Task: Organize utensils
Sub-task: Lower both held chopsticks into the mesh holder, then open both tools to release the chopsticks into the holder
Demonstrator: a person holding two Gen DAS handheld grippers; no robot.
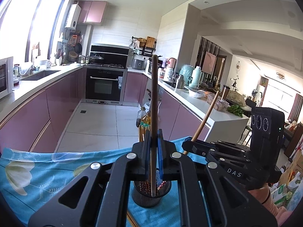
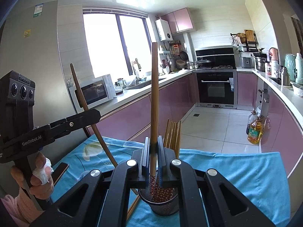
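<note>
In the left wrist view my left gripper (image 1: 154, 135) is shut on a dark brown chopstick (image 1: 153, 94) that stands upright, its lower tip inside a black mesh cup (image 1: 141, 198). To its right, my right gripper (image 1: 190, 143) is shut on a lighter chopstick (image 1: 207, 113) that leans right. In the right wrist view that right gripper (image 2: 153, 141) holds the light chopstick (image 2: 154, 94) upright, patterned end down in the mesh cup (image 2: 162, 207). My left gripper (image 2: 93, 114) appears at the left with the dark chopstick (image 2: 80, 96). Patterned chopsticks stand in the cup.
The cup stands on a blue floral cloth (image 2: 236, 172). Several more chopsticks (image 2: 172, 135) stand upright behind the jaws. One loose chopstick (image 2: 133, 207) lies on the cloth beside the cup. A phone (image 2: 60, 170) lies at the cloth's left edge. Oil bottles (image 2: 254, 132) stand on the floor.
</note>
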